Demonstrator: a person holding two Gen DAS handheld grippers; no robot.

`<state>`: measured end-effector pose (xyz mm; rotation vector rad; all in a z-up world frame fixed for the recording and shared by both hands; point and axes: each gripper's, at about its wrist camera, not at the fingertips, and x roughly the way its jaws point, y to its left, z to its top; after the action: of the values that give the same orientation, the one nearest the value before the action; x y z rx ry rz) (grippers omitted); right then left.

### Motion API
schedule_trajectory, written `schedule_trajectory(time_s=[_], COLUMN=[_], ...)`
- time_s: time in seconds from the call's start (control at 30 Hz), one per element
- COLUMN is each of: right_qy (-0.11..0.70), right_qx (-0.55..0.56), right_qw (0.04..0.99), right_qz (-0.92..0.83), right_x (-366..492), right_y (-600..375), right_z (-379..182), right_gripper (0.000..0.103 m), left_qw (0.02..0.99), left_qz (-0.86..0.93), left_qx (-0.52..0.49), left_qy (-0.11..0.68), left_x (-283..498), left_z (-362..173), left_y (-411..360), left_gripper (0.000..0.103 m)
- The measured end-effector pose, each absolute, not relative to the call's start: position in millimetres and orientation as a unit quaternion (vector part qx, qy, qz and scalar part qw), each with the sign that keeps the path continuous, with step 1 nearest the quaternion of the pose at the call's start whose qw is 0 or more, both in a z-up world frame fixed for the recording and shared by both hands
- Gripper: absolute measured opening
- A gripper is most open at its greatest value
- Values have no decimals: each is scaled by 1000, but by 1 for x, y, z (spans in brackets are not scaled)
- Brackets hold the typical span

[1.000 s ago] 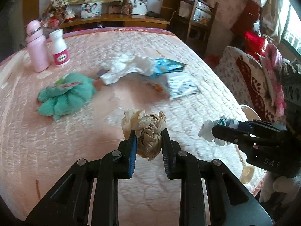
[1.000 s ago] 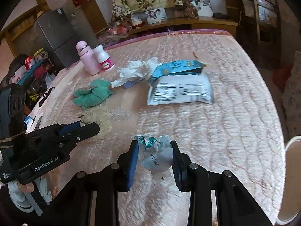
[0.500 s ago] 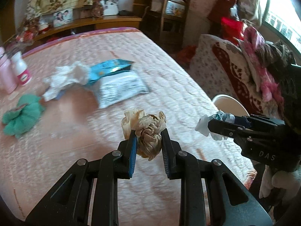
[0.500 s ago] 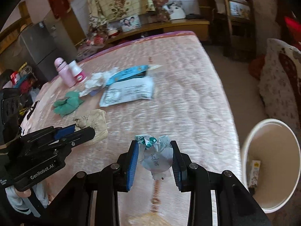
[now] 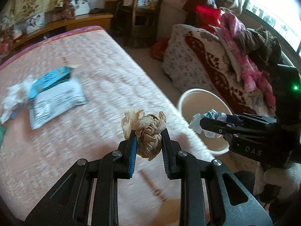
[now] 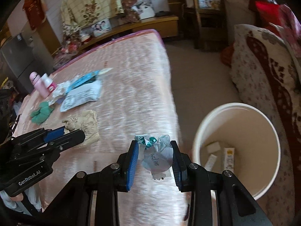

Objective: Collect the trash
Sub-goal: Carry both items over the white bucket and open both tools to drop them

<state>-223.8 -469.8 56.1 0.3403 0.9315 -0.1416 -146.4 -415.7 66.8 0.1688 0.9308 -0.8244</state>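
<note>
Right wrist view: bin (image 6: 270, 124) now beside bed edge (image 6: 174, 101); both grippers, right (image 6: 155, 158) and left (image 5: 148, 141), clamp wrapper (image 6: 158, 158) and paper wad (image 5: 148, 131), ready to drop.

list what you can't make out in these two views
- Bin contents: right wrist view, near wall hides part of the bottom.
- Bin in left wrist view: right gripper and its white wrapper cover it.
- Print on white packet: motion blur.
- Bottle label: too small.

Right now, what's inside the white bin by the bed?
In the white bin, three pieces of trash lie on the bottom: a small white block, a white tube and a yellow-and-white packet. The near wall hides the rest of the floor.
</note>
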Motion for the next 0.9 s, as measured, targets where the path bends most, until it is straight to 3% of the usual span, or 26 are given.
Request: schedule_trajectory(time_s=[0.67,0.73,0.77,0.8,0.87,0.9], right_qy=[437,435,434,433,426,421], right_qx=[231,239,244,248,255,260], right_qw=[849,847,845,844,844,845], right_qz=[-190,-193,-194,-198,-202,-201], right_x=[-278,-278,-277,-278,-279,-280], right_y=[-615,-621,-624,-627,-631,-633], right_z=[35,31,29,27,24,22], right_gripper=[32,32,37,51,60,60], left_qw=[746,741,738,735,731,731], left_qz=[-468,-473,-476,-480,-489,-489], left_qx=[84,83,81,77,65,63], left_qy=[466,469,471,472,472,471], left_x=[-157,-157,-157,-156,-155,-155], left_z=[44,41,39,37,36,36], left_y=[-558,-565,-568,-569,-570,-569], left_gripper=[25,31,39,49,61,62])
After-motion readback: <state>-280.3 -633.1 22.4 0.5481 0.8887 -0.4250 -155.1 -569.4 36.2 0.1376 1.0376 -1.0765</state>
